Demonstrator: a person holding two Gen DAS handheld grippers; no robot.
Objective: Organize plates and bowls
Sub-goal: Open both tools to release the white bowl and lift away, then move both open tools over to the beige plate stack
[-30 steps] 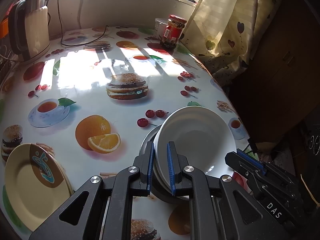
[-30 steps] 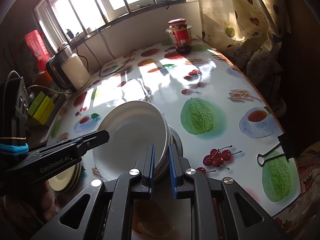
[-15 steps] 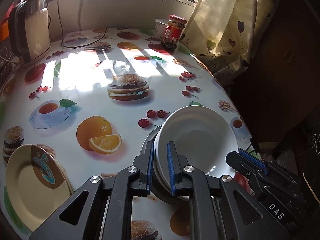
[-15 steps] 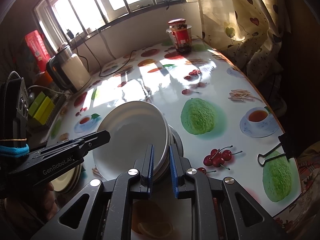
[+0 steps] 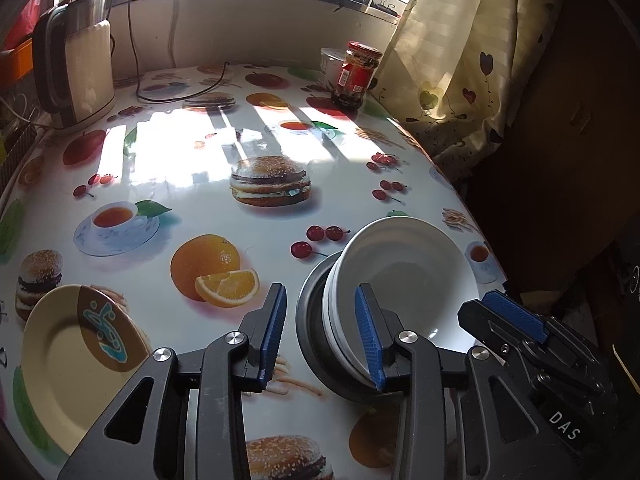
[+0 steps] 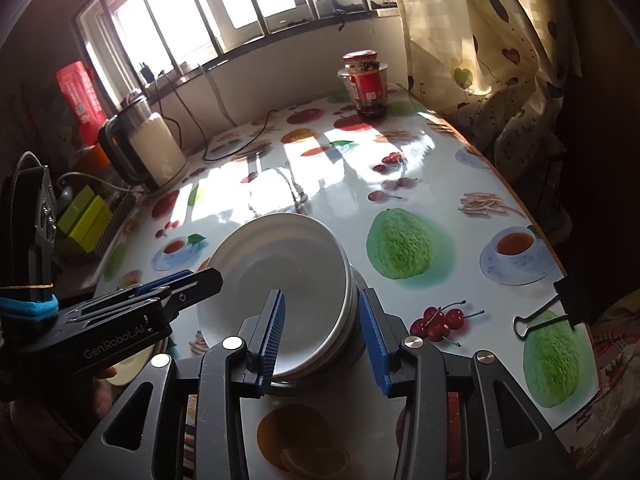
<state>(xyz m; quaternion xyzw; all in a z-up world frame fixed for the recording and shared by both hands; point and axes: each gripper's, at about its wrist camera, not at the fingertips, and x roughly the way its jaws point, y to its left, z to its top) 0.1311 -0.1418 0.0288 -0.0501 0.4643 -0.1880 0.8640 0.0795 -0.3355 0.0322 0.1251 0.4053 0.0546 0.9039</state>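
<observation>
White ceramic bowl stack (image 5: 404, 276) sits nested in grey metal bowl (image 5: 312, 320), near right of table. Left gripper (image 5: 320, 332) and right gripper (image 6: 322, 336) jaws opening, straddling rim, apparently released. Cream patterned plate (image 5: 76, 356) near left remains unstacked.

A kettle (image 5: 78, 64) and a red-labelled jar (image 5: 356, 74) (lid on) are seen at the worktop's (image 5: 192, 160) far edge, beside a patterned curtain (image 5: 460, 60).
</observation>
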